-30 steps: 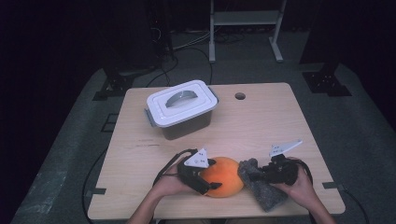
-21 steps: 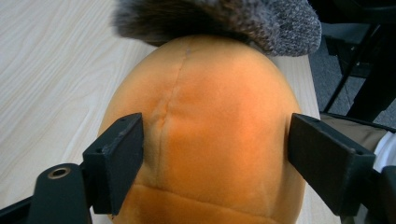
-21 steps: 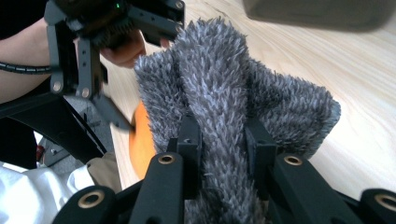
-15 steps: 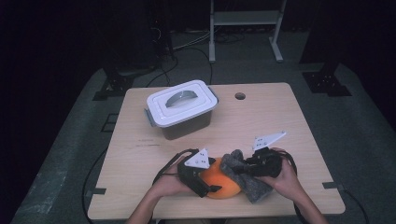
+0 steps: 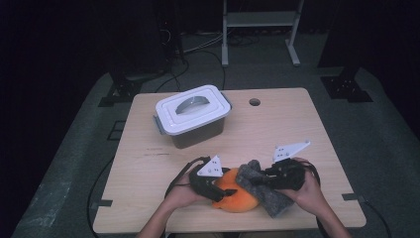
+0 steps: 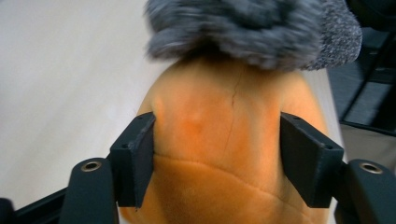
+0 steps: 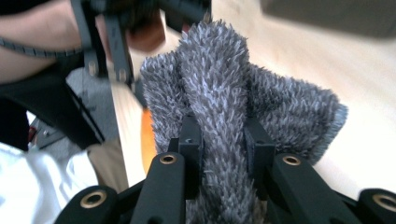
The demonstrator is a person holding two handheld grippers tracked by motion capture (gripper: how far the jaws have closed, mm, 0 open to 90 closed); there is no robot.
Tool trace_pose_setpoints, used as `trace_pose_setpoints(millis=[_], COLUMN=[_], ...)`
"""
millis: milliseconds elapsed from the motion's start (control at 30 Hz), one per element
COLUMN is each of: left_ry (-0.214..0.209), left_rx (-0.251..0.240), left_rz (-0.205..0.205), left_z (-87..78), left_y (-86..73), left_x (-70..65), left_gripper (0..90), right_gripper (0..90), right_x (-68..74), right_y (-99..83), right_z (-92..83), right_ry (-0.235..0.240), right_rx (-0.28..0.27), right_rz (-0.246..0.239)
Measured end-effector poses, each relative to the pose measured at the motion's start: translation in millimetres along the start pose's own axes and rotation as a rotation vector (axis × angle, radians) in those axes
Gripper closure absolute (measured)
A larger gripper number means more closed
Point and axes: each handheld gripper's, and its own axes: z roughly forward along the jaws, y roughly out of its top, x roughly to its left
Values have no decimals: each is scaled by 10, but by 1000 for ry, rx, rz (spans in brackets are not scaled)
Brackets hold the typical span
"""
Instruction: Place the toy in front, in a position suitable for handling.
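An orange soft round thing lies near the table's front edge. My left gripper has its jaws on either side of it. In the left gripper view both pads press into the orange thing, and the jaws have just been closing on it. My right gripper is shut on a grey fuzzy cloth that drapes over the right part of the orange thing. The right gripper view has a fold of the grey cloth pinched between the jaws of the right gripper.
A lidded white plastic box with a handle stands at the middle left of the wooden table. A small round hole is near the far edge. Dark floor and stand legs surround the table.
My right gripper has carried the grey cloth left and up, from beside the orange thing onto it. The left hand has stayed in place on the orange thing.
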Motion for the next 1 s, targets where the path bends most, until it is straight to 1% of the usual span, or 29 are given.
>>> trace_pose_setpoints(millis=[33,67,100,133,200,233,267,300,367,400,500,567,633,700,733,767,800,833,867,933,967,1000], left_ry=[0,25,25,21,7,7,-10,-20,-25,-33,-42,-51,-45,-44,-45,-45,-47,-47,-56,-58,-58,-63], left_rx=[0,-4,-4,13,35,35,35,32,34,32,36,34,36,37,35,35,30,30,28,31,31,25], left_rz=[0,48,48,54,45,45,26,17,10,-2,-9,-13,-17,-16,-20,-20,-25,-25,-25,-30,-30,-48], left_z=[0,5,5,8,9,9,3,0,-2,-6,-5,-5,1,5,8,8,9,9,5,-12,-12,-28], left_y=[0,26,26,16,-31,-31,-88,-106,-117,-133,-150,-169,-172,-174,-178,-178,-184,-184,-194,-215,-215,-243], left_x=[0,-36,-36,-36,-18,-18,5,14,25,42,49,47,44,44,46,46,43,43,44,55,55,70], left_gripper=[330,325,319,314,311,308,305,299,289,286,277,277,273,265,265,265,265,264,261,261,261,261], right_gripper=[728,729,728,729,728,728,728,727,727,727,725,719,720,721,723,723,723,723,723,723,723,721], right_x=[0,18,25,33,34,34,14,1,-27,-45,-98,-126,-122,-112,-72,-72,-34,-34,9,41,41,51], right_y=[0,103,138,155,137,137,77,42,-35,-79,-218,-289,-306,-297,-228,-228,-134,-134,-30,54,54,75], right_z=[0,6,28,64,145,145,188,189,164,141,79,50,18,9,-17,-17,-5,-5,45,103,103,158], right_ry=[0,-8,-12,-19,-23,-23,-13,-7,-8,-11,-19,-16,-42,-47,-49,-49,-30,-30,-27,-27,-27,-27], right_rx=[0,-19,-17,-6,29,29,40,35,29,30,36,56,75,73,50,50,26,26,22,32,32,46], right_rz=[0,-17,-28,-37,-39,-39,-29,-19,-6,4,43,63,59,58,43,43,24,24,-1,-27,-27,-42])
